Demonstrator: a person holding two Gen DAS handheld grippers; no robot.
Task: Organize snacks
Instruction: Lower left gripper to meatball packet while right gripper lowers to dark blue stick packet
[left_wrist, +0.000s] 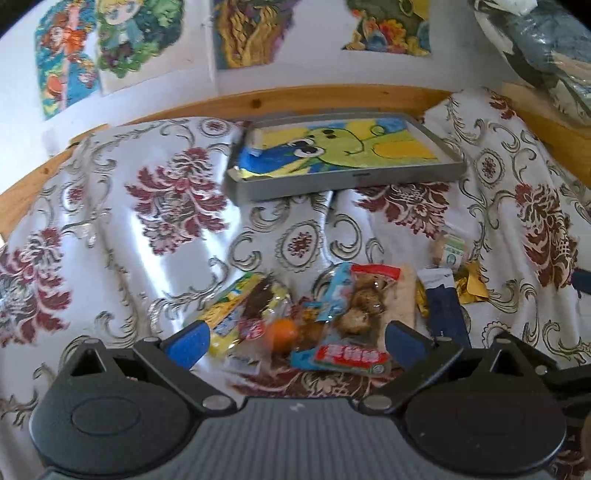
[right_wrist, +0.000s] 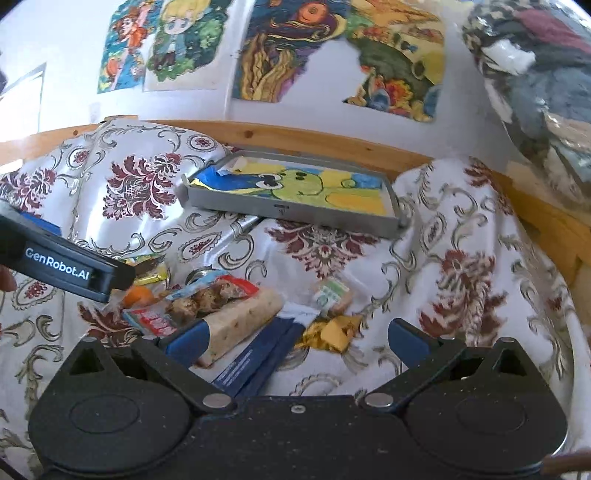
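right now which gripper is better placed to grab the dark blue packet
Right. The right gripper is open with the dark blue packet lying just ahead between its fingers. The left gripper, also open, faces the packet of brown balls; there the blue packet lies off to its right.

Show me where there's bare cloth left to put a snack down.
The widest free patch is the flowered cloth left of the gray tray. Another lies between the tray and the snack pile. Cloth right of the gold wrapper is bare too. The pile itself is crowded.
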